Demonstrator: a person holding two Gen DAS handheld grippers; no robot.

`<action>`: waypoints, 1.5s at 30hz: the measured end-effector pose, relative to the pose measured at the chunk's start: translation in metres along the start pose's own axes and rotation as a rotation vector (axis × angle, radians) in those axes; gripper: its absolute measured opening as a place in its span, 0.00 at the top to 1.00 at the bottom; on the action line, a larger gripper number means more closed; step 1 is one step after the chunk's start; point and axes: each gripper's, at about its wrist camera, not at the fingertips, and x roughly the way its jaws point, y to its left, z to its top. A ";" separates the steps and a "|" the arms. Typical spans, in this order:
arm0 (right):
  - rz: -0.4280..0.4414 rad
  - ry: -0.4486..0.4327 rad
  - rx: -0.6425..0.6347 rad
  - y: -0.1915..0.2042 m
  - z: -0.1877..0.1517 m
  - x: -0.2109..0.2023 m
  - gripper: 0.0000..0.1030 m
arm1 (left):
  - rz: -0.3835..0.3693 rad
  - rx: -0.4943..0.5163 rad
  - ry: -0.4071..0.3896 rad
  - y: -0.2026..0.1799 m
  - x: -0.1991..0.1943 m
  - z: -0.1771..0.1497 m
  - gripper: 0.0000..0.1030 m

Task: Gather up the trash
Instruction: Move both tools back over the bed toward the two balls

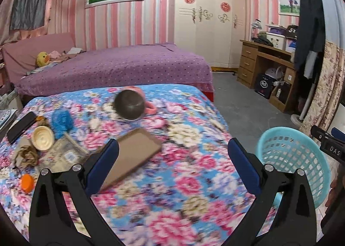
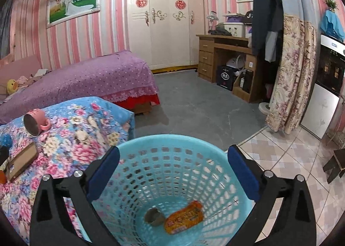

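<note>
Right gripper (image 2: 173,165) spread wide, empty, above turquoise basket (image 2: 138,144). Only right view shows basket floor: orange wrapper (image 2: 183,216), cardboard roll (image 2: 154,215). Left gripper (image 1: 172,157) spread, empty, over floral bedspread (image 1: 183,181). Only left view shows crumpled paper (image 1: 25,155), cream lid (image 1: 43,138), far left.

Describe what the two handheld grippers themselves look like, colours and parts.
Both match: the left gripper and right gripper have black angular arms joined by silver round pins, and fingers faced with dark blue pads. No cables show.
</note>
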 end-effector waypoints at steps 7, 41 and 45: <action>0.038 0.000 -0.046 0.040 0.000 -0.004 0.05 | 0.061 -0.049 -0.010 0.054 -0.017 0.004 0.05; 0.221 0.020 -0.237 0.213 -0.040 -0.035 0.05 | 0.216 -0.176 0.209 0.266 -0.033 -0.083 0.05; 0.222 0.030 -0.249 0.224 -0.043 -0.035 0.05 | 0.194 -0.169 0.241 0.266 -0.026 -0.089 0.06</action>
